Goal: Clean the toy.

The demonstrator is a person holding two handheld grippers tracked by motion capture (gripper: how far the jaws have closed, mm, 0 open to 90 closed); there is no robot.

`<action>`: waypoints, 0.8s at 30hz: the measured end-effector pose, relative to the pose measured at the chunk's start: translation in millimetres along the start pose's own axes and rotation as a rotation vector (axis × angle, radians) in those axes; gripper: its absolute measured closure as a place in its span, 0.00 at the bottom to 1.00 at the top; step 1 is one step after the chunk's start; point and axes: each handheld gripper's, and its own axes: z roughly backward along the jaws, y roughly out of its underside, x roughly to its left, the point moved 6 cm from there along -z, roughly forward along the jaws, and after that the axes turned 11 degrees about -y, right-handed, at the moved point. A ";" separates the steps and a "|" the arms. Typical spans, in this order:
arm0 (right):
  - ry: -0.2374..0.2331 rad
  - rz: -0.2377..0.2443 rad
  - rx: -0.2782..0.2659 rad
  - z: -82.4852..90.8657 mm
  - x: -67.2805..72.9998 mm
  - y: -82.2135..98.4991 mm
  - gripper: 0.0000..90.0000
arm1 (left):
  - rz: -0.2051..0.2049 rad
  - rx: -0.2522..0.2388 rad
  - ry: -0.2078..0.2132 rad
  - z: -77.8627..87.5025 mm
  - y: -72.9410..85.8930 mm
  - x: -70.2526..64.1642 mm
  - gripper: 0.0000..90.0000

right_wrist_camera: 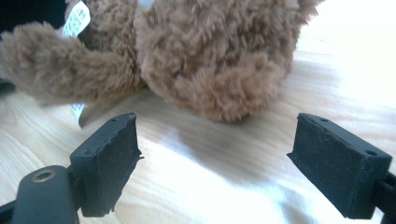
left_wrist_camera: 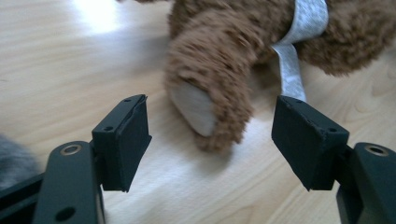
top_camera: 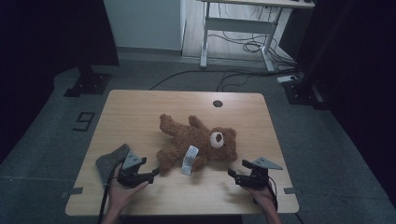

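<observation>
While both grippers' jaws gape wide: shaggy brown teddy bear (top_camera: pixel 198 142), pale-soled, grey ribbon (top_camera: pixel 189 160).

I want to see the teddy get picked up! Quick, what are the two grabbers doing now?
Left gripper: open, holding nothing, jaws either side of the teddy bear's foot.
Right gripper: open, holding nothing, facing the bear's head.

Dim high view, glary close-ups, soft focus
</observation>
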 end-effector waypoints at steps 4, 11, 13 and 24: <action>0.003 0.021 0.009 6.4 3.8 7.3 0.19 | -0.028 0.037 0.029 -8.4 10.9 -13.5 0.31; -0.007 0.026 0.039 3.9 9.0 12.7 0.19 | -0.046 0.069 0.033 -15.7 23.2 -21.5 0.31; -0.014 0.031 0.055 0.8 9.3 14.6 0.19 | -0.049 0.065 0.035 -14.8 22.7 -23.3 0.31; -0.007 0.036 0.045 3.4 8.8 12.0 0.19 | -0.056 0.064 0.018 -12.7 22.2 -21.8 0.32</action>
